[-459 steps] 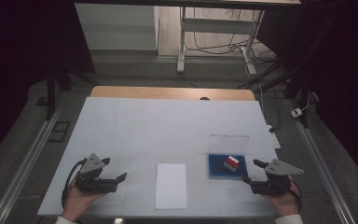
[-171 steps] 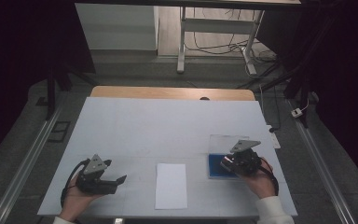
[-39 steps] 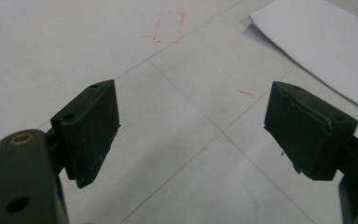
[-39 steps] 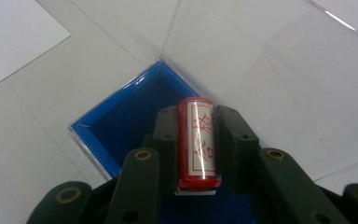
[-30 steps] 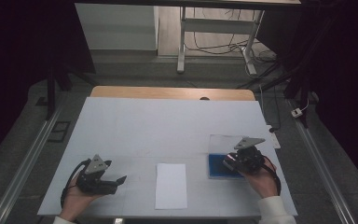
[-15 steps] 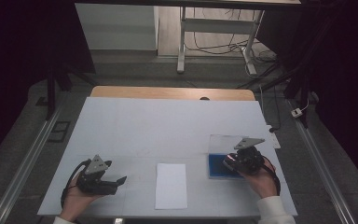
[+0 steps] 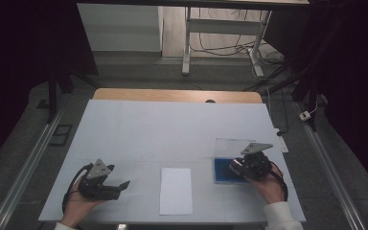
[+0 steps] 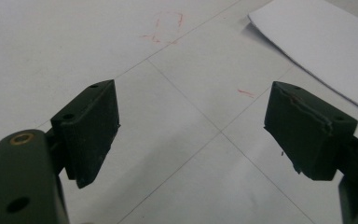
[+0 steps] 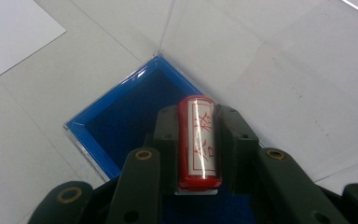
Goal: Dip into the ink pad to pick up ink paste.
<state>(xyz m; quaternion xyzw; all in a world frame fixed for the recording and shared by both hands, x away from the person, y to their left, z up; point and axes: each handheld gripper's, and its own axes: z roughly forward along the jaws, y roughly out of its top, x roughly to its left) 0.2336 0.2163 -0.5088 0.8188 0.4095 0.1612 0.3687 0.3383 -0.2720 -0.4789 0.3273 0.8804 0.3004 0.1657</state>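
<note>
Currently the glossy red cylindrical stamp (image 9: 198, 140) with a white label is clamped between the 2 black jaws of the right gripper (image 9: 196, 142), above the blue-lined clear plastic case (image 9: 121, 123). Left gripper (image 8: 191, 135) stands wide, holding nothing, over the matte white table (image 8: 51, 46).

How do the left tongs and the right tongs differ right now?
The left tongs stand wide open with nothing between them; the right tongs are shut on the red stamp. The left hang over bare table; the right over the blue case. Both have black jaws.

Red stamp (image 9: 199, 142) over blue case (image 9: 121, 116)
</note>
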